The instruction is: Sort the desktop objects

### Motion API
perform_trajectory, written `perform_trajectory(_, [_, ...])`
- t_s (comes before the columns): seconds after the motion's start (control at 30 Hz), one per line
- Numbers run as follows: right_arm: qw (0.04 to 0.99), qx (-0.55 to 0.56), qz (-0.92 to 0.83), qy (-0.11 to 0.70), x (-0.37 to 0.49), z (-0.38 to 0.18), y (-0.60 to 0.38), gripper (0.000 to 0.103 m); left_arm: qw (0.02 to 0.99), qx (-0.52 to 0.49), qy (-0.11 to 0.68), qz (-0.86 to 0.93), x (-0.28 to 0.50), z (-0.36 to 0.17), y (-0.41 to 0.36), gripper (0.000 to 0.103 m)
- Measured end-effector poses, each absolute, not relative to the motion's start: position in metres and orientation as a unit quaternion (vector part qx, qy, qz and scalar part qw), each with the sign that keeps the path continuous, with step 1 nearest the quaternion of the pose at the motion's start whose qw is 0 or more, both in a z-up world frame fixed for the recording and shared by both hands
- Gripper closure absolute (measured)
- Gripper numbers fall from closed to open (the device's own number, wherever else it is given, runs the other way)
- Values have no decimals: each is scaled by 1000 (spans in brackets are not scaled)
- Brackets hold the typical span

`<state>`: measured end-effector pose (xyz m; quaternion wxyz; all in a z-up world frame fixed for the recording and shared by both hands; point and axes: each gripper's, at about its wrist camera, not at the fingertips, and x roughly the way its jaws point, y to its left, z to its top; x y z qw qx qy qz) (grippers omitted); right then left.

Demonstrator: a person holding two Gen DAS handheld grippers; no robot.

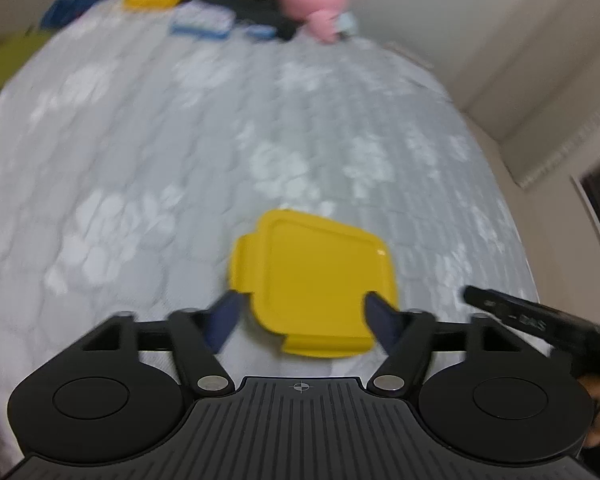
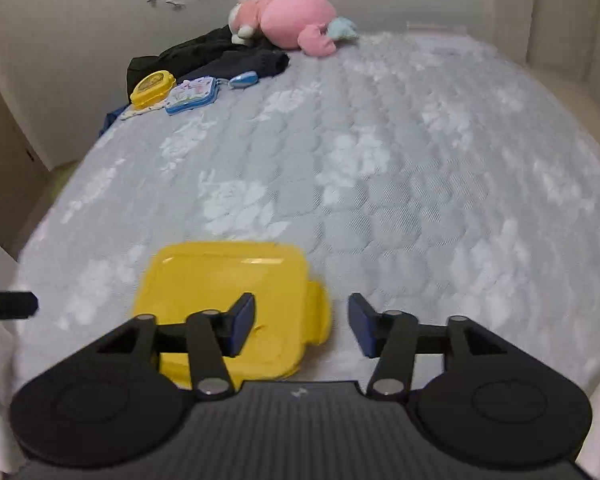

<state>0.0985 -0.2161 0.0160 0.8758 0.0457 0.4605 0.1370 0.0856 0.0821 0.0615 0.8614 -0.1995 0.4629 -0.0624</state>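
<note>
Left gripper (image 1: pixel 300 312) jaws wide apart, holding nothing; yellow lid (image 1: pixel 314 280) flat on the mattress (image 1: pixel 180 140) just beyond and below its fingertips; right gripper (image 2: pixel 302 326) about half open, empty, lid under its left finger; plush toy (image 2: pixel 292 20) far ahead.

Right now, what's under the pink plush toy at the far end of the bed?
The pink plush toy partly lies on crumpled black clothing, over the grey quilted mattress. Anything beneath the clothing is hidden.

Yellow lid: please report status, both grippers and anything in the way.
Left gripper open, right gripper open, nothing held. Yellow lid flat on mattress, free of both. Nothing in the way nearby.
</note>
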Motion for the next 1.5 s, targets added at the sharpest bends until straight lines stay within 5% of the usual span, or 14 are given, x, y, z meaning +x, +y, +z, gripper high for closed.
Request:
perform_trajectory(0.2, [845,42,127,517,63,-16,-210,36,816,-210,534,-63,76,1,58,23])
perform_trajectory(0.3, [837,35,123,532,51,-31,-208,25,814,-192,546,-52,71,-12,49,18])
perform_trajectory(0.37, [840,18,118,529,46,-38,-204,21,837,-154,524,-35,62,-11,41,9])
perform_trajectory(0.57, [856,-71,108,501,21,-52,-189,10,862,-103,497,-13,38,-27,26,6])
perform_trajectory(1.03, [894,-64,103,431,1,-17,-177,3,886,-2,463,11,40,-17,12,0])
perform_trajectory(1.5, [886,-18,73,458,20,-14,-163,2,876,-69,477,15,49,-25,10,0])
